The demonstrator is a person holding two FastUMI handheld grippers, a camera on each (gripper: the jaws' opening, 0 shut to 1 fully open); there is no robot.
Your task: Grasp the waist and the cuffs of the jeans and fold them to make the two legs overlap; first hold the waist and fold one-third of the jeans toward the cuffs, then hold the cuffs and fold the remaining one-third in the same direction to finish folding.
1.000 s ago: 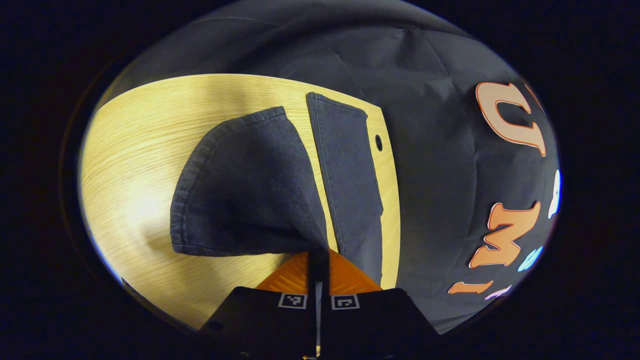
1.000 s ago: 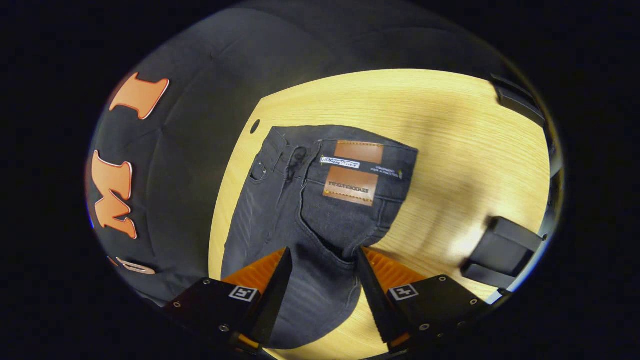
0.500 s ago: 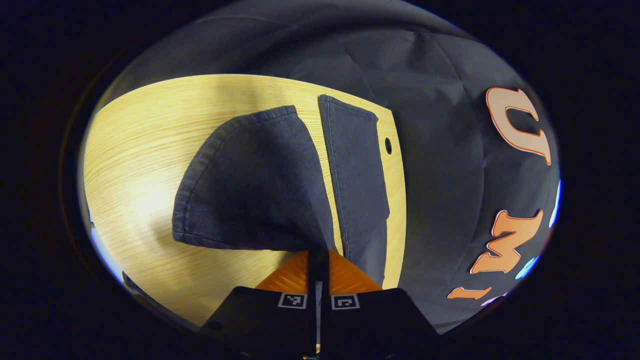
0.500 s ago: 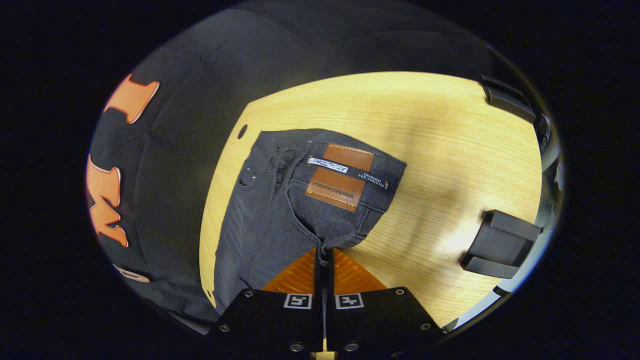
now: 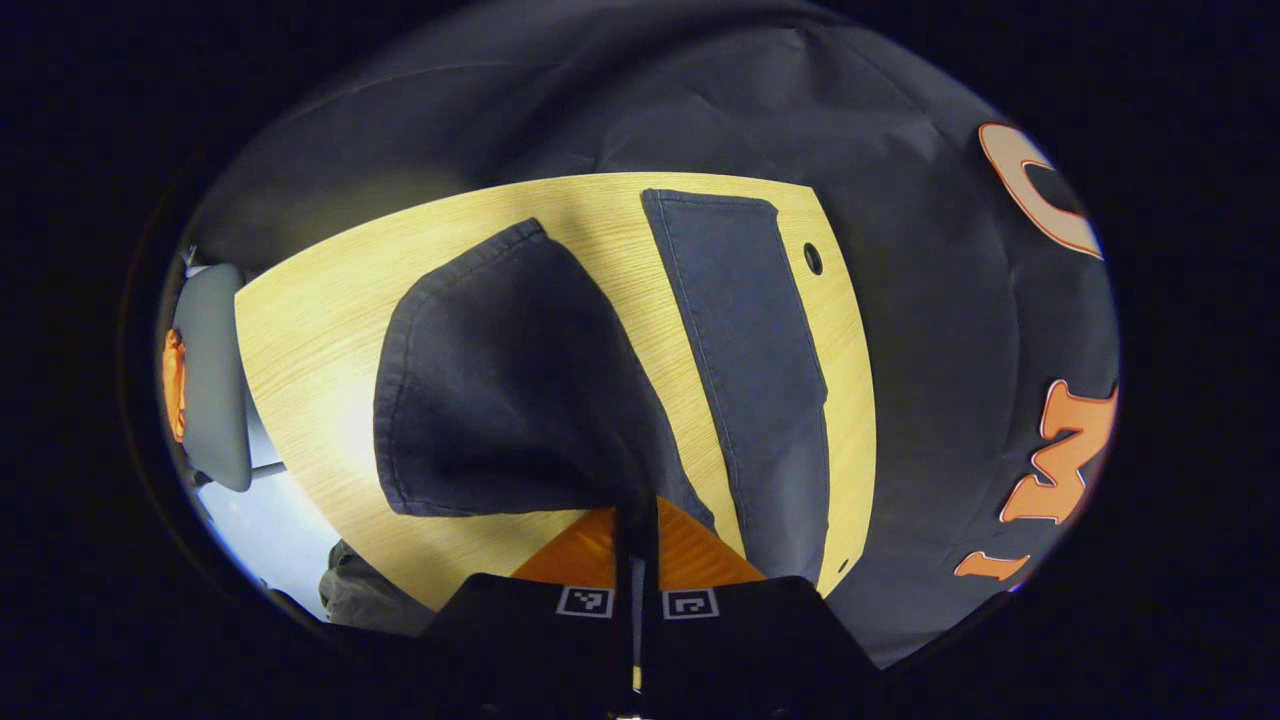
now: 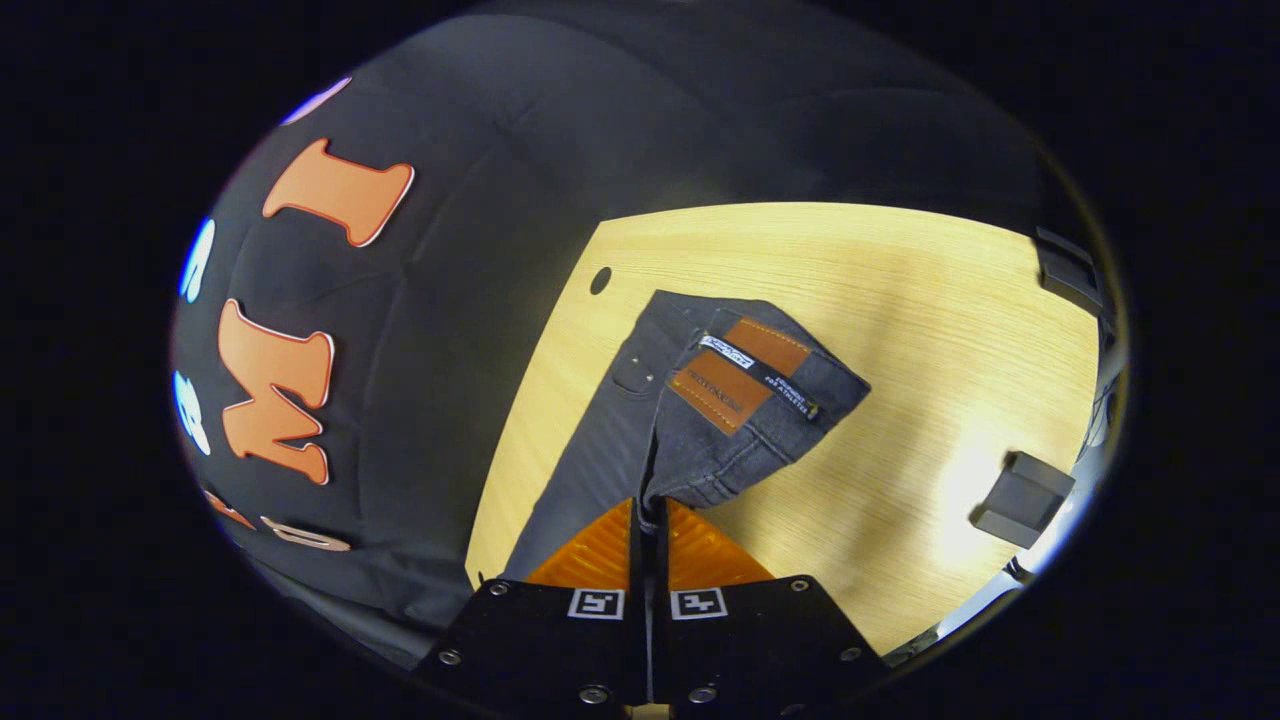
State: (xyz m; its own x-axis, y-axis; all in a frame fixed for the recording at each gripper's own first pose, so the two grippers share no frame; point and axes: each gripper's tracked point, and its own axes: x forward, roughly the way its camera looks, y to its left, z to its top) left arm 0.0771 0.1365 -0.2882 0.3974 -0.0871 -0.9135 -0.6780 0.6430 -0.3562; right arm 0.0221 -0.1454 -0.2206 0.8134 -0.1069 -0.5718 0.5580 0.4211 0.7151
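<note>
Leather patch (image 6: 738, 374) on jeans (image 6: 690, 430) waist (lettering unreadable), right gripper (image 6: 647, 520) pinching

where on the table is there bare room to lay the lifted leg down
Bare wood lies left of the lifted leg on the table, and right of the waist toward the dark block. The strip beside the flat leg is crowded.

Jeans (image 5: 740, 340) lay on table (image 5: 310, 340) by the wall-side edge; one leg (image 5: 500, 390) lifted left of the flat one; waist (image 6: 760, 385) raised over table.
</note>
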